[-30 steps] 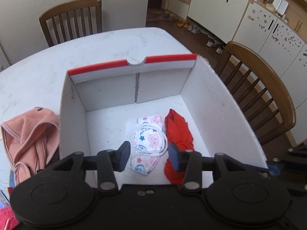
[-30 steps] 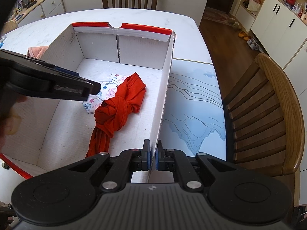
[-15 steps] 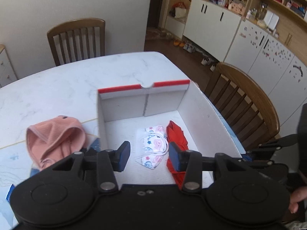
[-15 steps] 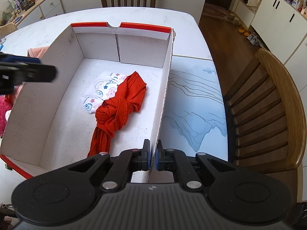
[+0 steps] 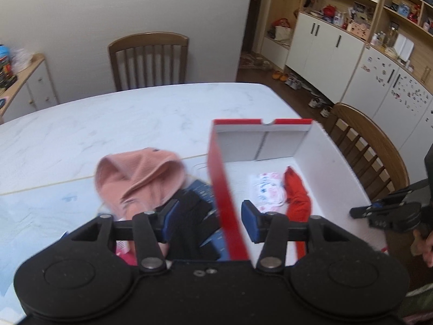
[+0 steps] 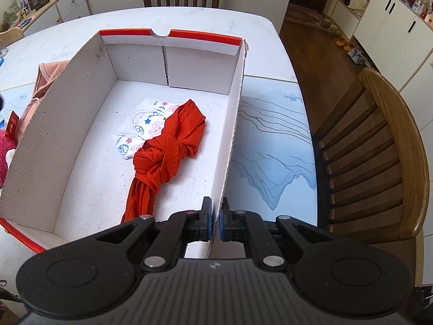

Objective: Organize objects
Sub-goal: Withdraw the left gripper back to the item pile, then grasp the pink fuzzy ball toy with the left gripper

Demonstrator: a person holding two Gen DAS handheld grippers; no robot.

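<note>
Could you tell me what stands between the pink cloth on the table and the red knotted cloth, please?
The box's red-faced side wall, seen in the left wrist view, separates the pink cloth from the red cloth.

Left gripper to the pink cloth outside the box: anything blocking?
Nothing visible blocks it. The left gripper, jaws opening and empty, hangs above the box's red-edged wall; the pink cloth lies on the table beside that wall, uncovered. Dark items sit nearer the camera, against the cloth's near edge.
</note>
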